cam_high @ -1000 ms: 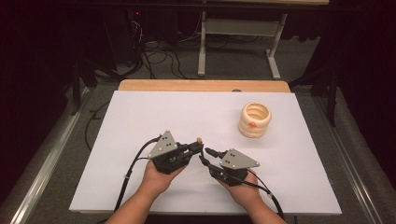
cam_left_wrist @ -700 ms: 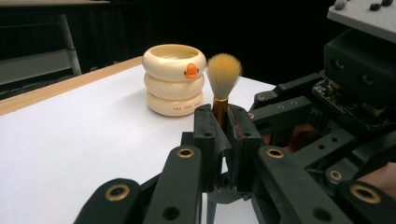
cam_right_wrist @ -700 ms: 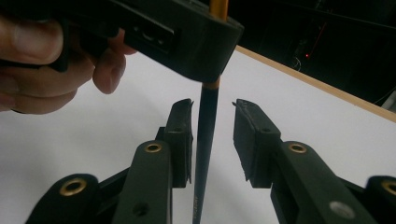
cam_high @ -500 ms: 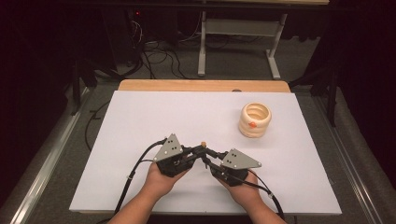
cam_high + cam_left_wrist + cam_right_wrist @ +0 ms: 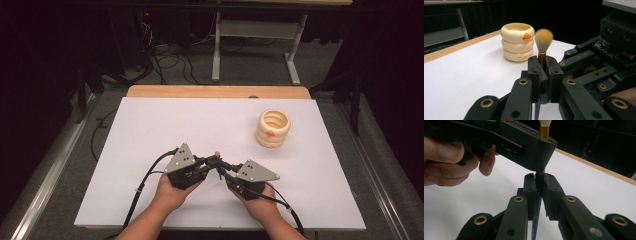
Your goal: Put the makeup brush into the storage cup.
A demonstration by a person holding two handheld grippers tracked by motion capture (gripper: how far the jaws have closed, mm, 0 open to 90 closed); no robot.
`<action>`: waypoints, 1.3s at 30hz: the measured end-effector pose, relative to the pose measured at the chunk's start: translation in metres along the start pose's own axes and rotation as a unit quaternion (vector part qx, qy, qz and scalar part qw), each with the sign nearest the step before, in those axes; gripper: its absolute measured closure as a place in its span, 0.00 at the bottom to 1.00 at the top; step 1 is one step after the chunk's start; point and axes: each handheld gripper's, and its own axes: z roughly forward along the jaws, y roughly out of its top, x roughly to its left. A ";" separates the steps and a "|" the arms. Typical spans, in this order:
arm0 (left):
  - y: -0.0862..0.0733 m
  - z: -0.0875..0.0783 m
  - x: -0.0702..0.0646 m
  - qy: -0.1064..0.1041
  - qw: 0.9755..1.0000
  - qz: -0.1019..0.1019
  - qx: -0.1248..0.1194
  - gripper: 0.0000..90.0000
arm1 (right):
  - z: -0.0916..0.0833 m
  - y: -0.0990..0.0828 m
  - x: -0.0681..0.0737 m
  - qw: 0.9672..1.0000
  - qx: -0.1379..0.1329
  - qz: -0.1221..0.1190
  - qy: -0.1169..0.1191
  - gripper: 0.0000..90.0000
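Both claws meet near the front middle of the white table (image 5: 150, 130), each held in one hand; the left claw (image 5: 214, 161) and the right claw (image 5: 220, 169) converge on one small brush (image 5: 217, 155), which stands upright between them.

Left gripper view: the left claw is clamped on the brush (image 5: 543, 47) at its orange ferrule; the tan bristle tuft rises clear above the jaws; the dark handle runs down between them.

Right gripper view: the right claw (image 5: 539, 185) is closed on the dark handle of the brush (image 5: 544, 130), just below the left claw's jaw, which crosses above it; fingers (image 5: 446, 157) of the left hand show at the left edge.

A cream ringed cup (image 5: 273, 128), bearing an orange spot on its side, stands upright on the table toward the far right, well apart from the claws; in the left gripper view the same cup (image 5: 517, 41) appears behind the brush.
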 end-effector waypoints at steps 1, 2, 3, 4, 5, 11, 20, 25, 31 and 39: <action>0.000 0.000 0.000 0.000 1.000 0.000 -0.001 0.94 | 0.000 0.000 0.000 1.000 0.000 0.001 -0.002 0.93; 0.000 0.000 0.000 0.000 1.000 0.000 -0.001 0.94 | 0.000 0.000 0.000 1.000 0.000 0.002 -0.002 0.93; 0.000 0.000 0.000 0.000 1.000 0.000 -0.001 0.94 | 0.000 0.000 0.001 1.000 0.000 0.003 -0.002 0.94; 0.000 0.000 0.000 -0.001 1.000 0.000 -0.002 0.93 | 0.000 0.000 0.001 1.000 -0.001 0.003 -0.002 0.94; 0.000 0.000 0.000 0.000 1.000 0.000 -0.002 0.93 | 0.000 0.000 0.001 1.000 -0.001 0.003 -0.002 0.94; 0.000 -0.001 0.001 -0.002 1.000 -0.002 -0.002 0.93 | 0.000 0.001 0.001 1.000 -0.003 0.008 -0.002 0.94; 0.000 -0.001 0.001 -0.004 1.000 -0.002 0.000 0.92 | -0.001 0.000 0.000 1.000 -0.002 0.010 0.004 0.95; -0.001 -0.001 0.002 -0.003 1.000 -0.005 0.002 0.88 | -0.001 0.001 -0.001 1.000 -0.003 0.012 0.009 0.95; 0.000 -0.002 0.004 -0.003 1.000 -0.007 -0.001 0.79 | -0.002 0.001 -0.002 1.000 -0.004 0.015 0.009 0.95; 0.001 -0.004 0.006 0.003 1.000 -0.008 -0.001 0.69 | -0.004 0.001 -0.008 1.000 -0.008 0.018 0.004 0.95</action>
